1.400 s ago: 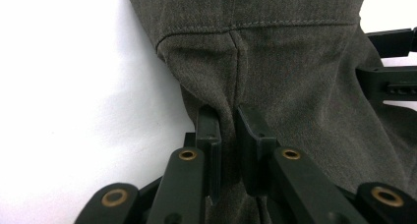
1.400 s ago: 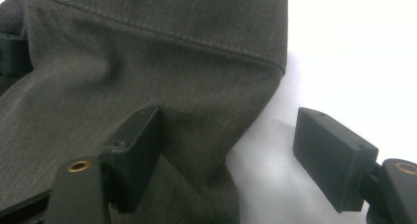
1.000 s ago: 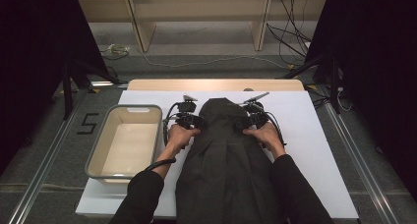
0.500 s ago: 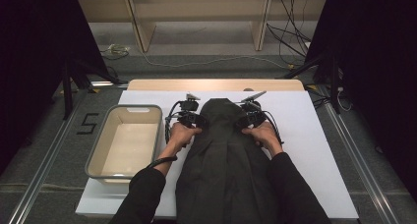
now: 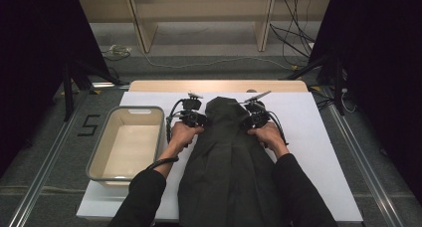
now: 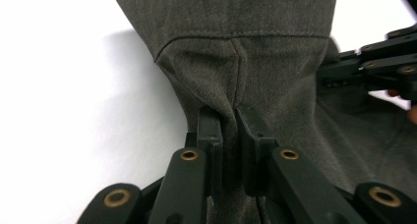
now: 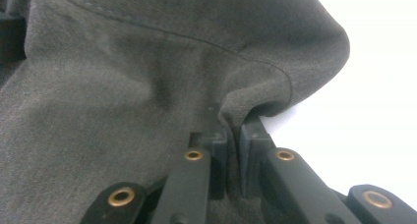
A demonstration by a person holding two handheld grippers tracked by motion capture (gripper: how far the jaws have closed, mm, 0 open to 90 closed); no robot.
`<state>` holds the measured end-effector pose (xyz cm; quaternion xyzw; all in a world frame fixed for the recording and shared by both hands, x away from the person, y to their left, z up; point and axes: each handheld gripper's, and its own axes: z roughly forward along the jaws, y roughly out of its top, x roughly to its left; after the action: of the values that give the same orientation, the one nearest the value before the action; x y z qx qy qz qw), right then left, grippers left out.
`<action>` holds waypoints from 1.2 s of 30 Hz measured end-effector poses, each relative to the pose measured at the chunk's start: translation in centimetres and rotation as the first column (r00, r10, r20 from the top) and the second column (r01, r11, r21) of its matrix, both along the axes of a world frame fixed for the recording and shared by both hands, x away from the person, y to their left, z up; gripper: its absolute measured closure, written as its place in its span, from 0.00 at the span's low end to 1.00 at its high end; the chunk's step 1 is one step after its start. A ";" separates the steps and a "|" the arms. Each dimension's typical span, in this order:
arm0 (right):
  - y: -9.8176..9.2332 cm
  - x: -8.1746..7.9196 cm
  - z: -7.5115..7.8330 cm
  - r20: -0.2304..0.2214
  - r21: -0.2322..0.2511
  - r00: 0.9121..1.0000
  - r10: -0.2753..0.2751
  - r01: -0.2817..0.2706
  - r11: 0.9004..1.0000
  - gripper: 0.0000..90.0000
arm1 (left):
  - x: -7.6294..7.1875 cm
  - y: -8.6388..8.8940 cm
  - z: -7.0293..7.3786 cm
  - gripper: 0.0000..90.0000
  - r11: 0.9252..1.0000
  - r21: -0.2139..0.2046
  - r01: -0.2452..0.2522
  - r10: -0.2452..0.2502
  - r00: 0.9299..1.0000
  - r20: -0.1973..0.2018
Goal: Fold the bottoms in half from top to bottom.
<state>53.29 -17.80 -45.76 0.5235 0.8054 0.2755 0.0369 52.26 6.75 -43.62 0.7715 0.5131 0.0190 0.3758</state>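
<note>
Both sets of fingers have just been closing, yours on the right by far the more, and each now has cloth pinched between its pads; your hands themselves have hardly shifted from where they were a second ago.

Largest first: the counter (image 5: 318, 137) carries a white sheet, and on it the dark garment (image 5: 229, 172) lies lengthwise, its narrow far end pointing away from you and its wide part running back to the near edge between your forearms. To its left, just beside it, sits the beige tub (image 5: 99, 160), well apart from the cloth's far end.

Your left gripper (image 5: 198, 118) rests at the left edge of the garment's narrow end. In the left gripper view its fingers (image 6: 212, 135) are clamped on a raised fold of the cloth just below a stitched hem, beside a vertical seam.

Your right gripper (image 5: 250, 121) sits at the opposite edge, level with the other. In the right gripper view its fingers (image 7: 253, 135) are clamped on the rolled edge of the garment, white sheet showing just beyond.
</note>
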 end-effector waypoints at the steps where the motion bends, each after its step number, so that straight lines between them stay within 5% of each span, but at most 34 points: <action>1: -0.1 0.0 0.3 0.013 0.008 1.000 -0.005 0.005 1.000 0.96 | 0.1 -0.1 0.4 0.91 1.000 -0.004 0.001 -0.001 1.000 0.012; 8: -1.4 0.0 3.3 0.127 0.026 0.991 -0.027 0.024 0.999 0.96 | 0.8 -1.0 3.0 0.91 0.999 -0.008 0.036 -0.035 0.995 0.092; 17: -2.8 0.3 6.9 0.227 0.050 0.973 -0.045 0.035 0.998 0.97 | 1.9 -1.7 5.4 0.91 1.000 -0.014 0.009 -0.007 0.987 0.158; 23: -2.7 0.6 9.4 0.301 0.024 0.952 -0.046 0.041 0.999 0.97 | 1.8 -2.3 7.4 0.90 1.000 -0.006 0.005 -0.003 0.970 0.244; 32: -2.8 -1.0 9.1 0.356 0.001 0.935 0.000 -0.001 1.000 0.97 | 0.1 -1.9 6.9 0.90 0.997 0.013 0.078 -0.078 0.953 0.293; 36: -2.9 -2.1 9.2 0.392 0.006 0.920 0.023 -0.028 1.000 0.97 | -0.9 -1.2 7.0 0.90 0.994 -0.016 0.107 -0.097 0.945 0.313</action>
<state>51.16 -20.65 -36.59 0.4475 0.7868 0.3799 0.1907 51.34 5.55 -36.62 0.7780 0.4070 0.1126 0.4652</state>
